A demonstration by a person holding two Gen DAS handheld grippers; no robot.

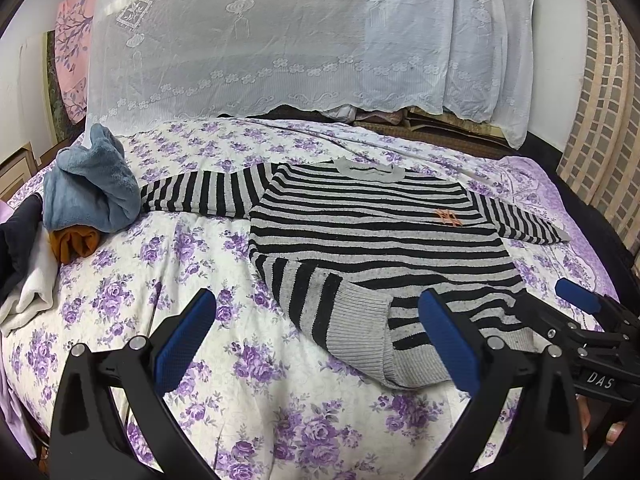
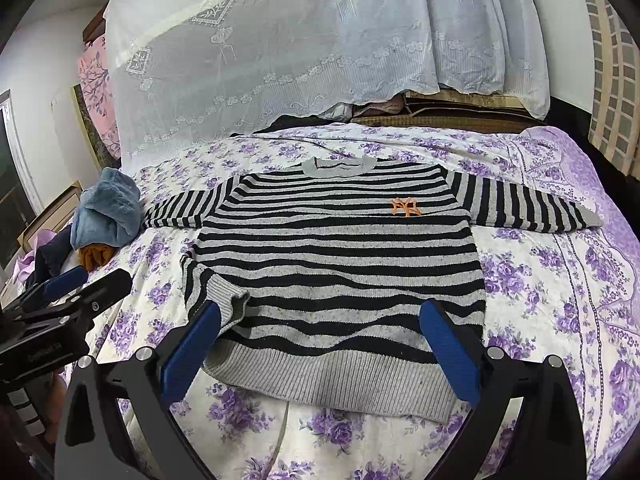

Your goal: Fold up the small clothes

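A small black-and-grey striped sweater [image 1: 372, 232] [image 2: 340, 264] with an orange chest logo lies flat, face up, on the floral bedspread [image 1: 208, 272] [image 2: 540, 280]. Its left sleeve is folded so the grey cuff [image 1: 360, 320] [image 2: 224, 300] lies near the hem. The right sleeve stretches out sideways. My left gripper [image 1: 316, 340] is open and empty, hovering just above the folded cuff at the sweater's lower left. My right gripper [image 2: 320, 344] is open and empty above the grey hem. Each gripper shows at the edge of the other view, the right one [image 1: 576, 300] and the left one [image 2: 68, 280].
A pile of clothes sits at the left of the bed: a blue fleece piece [image 1: 92, 184] [image 2: 106, 208], an orange-brown piece [image 1: 74, 242], a white cloth [image 1: 30, 296] and dark fabric. A white lace curtain [image 1: 280, 40] hangs behind the bed.
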